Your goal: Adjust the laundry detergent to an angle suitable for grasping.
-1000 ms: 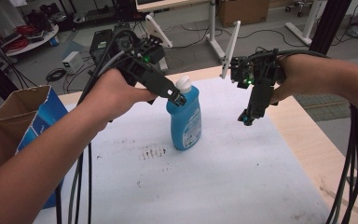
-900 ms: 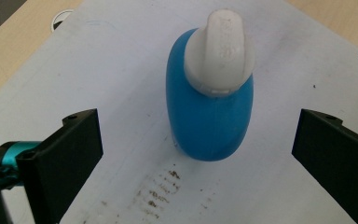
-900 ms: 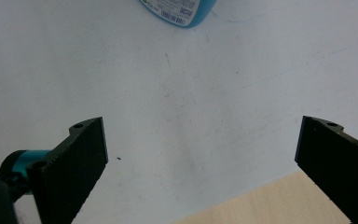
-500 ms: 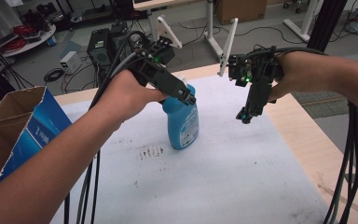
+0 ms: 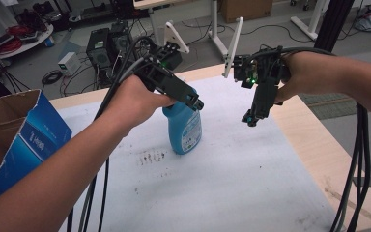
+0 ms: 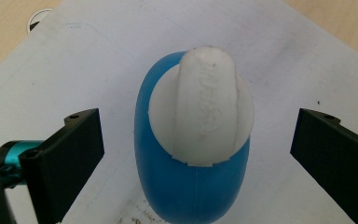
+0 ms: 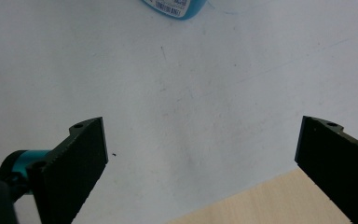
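A blue bottle with a white cap stands upright near the middle of the white sheet. My left gripper hovers right over its top and is open. In the left gripper view its two black fingers stand wide apart on either side of the cap without touching it. In the high view the gripper hides the cap. My right gripper hangs to the right of the bottle, pointing down at the sheet, open and holding nothing. The bottle's base shows at the top edge of the right gripper view.
A white sheet with dark smudges covers the wooden table, whose bare edge runs along the right. An open blue cardboard box stands at the left edge. Cables trail from both grippers. Computer gear sits on the floor beyond the table.
My left gripper has moved over the bottle's top, so the white cap is now covered in the high view. The right gripper has barely moved.
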Tool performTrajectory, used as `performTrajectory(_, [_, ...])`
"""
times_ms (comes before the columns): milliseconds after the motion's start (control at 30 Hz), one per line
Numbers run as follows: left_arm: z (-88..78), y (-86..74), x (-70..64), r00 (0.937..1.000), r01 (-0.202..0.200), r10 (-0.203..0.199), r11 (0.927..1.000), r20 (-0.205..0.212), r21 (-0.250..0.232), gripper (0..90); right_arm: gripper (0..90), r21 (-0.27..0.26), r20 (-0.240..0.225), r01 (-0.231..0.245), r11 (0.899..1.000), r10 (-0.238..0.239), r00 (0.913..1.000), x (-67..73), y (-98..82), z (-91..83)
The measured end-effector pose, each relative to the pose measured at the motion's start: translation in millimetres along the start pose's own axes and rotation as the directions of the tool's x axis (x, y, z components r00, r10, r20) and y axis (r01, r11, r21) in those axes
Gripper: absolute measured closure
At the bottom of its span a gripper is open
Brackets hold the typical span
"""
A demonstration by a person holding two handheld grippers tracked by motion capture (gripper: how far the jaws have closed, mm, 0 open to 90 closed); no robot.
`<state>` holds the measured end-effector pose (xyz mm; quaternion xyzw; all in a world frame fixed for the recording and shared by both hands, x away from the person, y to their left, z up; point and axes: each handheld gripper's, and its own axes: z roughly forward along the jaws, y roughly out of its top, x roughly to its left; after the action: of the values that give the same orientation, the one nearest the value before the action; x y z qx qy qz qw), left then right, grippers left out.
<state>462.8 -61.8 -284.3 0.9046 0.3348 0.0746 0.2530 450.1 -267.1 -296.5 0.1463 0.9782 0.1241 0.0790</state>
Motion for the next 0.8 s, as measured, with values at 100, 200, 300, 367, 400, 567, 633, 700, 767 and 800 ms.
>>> performTrajectory(100, [4.6, 0.4, 1.1, 0.9999, 0.003, -0.003, 0.9999, -0.01, 0.014, 2.5, 1.4, 0.0, 0.0, -0.003, 1.0, 0.003, 1.0, 0.0, -0.2, 0.2])
performTrajectory(200, [8.4, 0.7, 1.0, 0.9999, 0.001, -0.001, 0.9999, -0.011, 0.014, 4.4, 1.4, -0.003, -0.001, -0.002, 1.0, 0.002, 1.0, -0.5, -0.7, 0.6])
performTrajectory(300, [10.3, 1.1, 1.9, 0.9999, 0.004, -0.004, 0.9999, -0.01, 0.014, 8.5, 1.4, -0.003, -0.003, -0.001, 1.0, 0.001, 1.0, -0.4, -1.8, 1.1])
performTrajectory(367, [10.9, 1.3, 2.5, 0.9999, 0.005, -0.005, 0.9999, -0.013, 0.015, 8.6, 1.5, -0.003, -0.003, -0.003, 1.0, 0.003, 1.0, -0.8, -2.9, 1.5])
performTrajectory(400, [11.1, 1.3, 2.4, 0.9999, 0.009, -0.009, 0.9999, -0.011, 0.014, 8.6, 1.4, -0.005, -0.003, -0.003, 1.0, 0.003, 1.0, -1.0, -3.4, 1.9])
performTrajectory(567, [12.5, 0.8, 2.5, 0.9995, 0.01, -0.01, 0.9996, -0.03, 0.026, 11.8, 1.4, -0.003, -0.001, -0.001, 1.0, 0.001, 1.0, -1.0, -3.6, 2.3])
performTrajectory(633, [12.8, 0.9, 2.8, 0.9996, 0.007, -0.006, 0.9994, -0.028, 0.033, 14.7, 1.4, -0.005, -0.002, -0.004, 1.0, 0.004, 1.0, -1.0, -3.3, 2.5])
performTrajectory(700, [13.8, 1.0, 1.8, 0.9996, 0.009, -0.008, 0.9994, -0.029, 0.035, 14.9, 1.5, -0.006, -0.003, -0.005, 1.0, 0.005, 1.0, -0.9, -3.1, 2.7])
performTrajectory(767, [14.6, 1.3, 1.0, 0.9996, 0.008, -0.007, 0.9993, -0.028, 0.036, 16.7, 1.4, -0.004, -0.003, -0.004, 1.0, 0.004, 1.0, -0.9, -3.0, 2.9])
performTrajectory(800, [15.3, 1.2, 0.6, 0.9996, 0.012, -0.011, 0.9993, -0.028, 0.035, 17.0, 1.4, -0.005, -0.004, 0.0, 1.0, 0.0, 1.0, -1.2, -3.0, 3.1])
